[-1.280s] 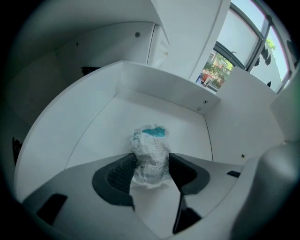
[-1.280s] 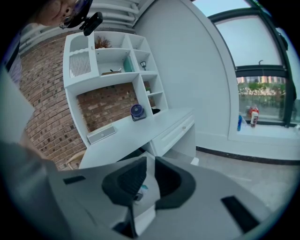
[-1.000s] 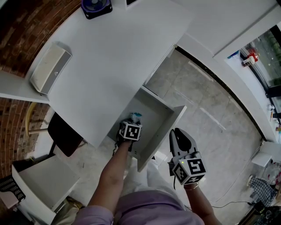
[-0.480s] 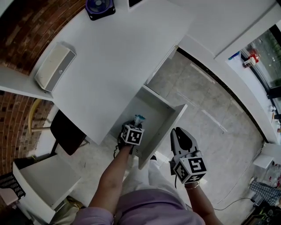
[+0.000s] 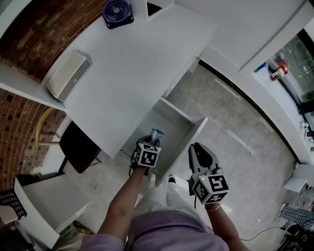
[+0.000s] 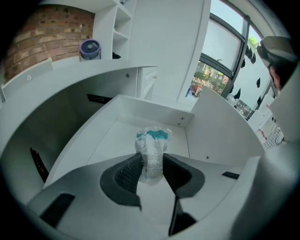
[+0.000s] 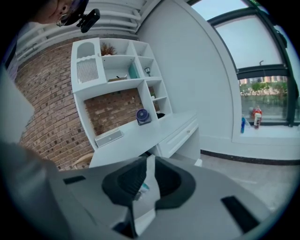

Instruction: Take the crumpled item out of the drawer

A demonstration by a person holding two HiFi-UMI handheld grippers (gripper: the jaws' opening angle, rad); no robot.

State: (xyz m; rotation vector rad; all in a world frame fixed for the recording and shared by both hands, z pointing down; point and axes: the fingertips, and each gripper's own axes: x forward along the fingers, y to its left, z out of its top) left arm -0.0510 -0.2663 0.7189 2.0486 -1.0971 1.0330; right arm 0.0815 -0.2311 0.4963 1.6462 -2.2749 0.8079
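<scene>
A crumpled clear plastic bottle with a teal label stands between the pads of my left gripper. The jaws are closing and both pads press on its sides. In the head view that left gripper reaches into the open white drawer, with the bottle sticking out past its tips. My right gripper hovers just right of the drawer front. In the right gripper view, the right gripper has a narrow gap between its jaws and holds nothing.
The drawer hangs out from under a white desk, which carries a grey speaker and a small purple fan. A dark chair stands to the left. A white box sits on the floor at the lower left.
The head view has shifted a little. My left gripper has drawn slightly back toward me with the bottle still at its tips. The right gripper has kept its place.
</scene>
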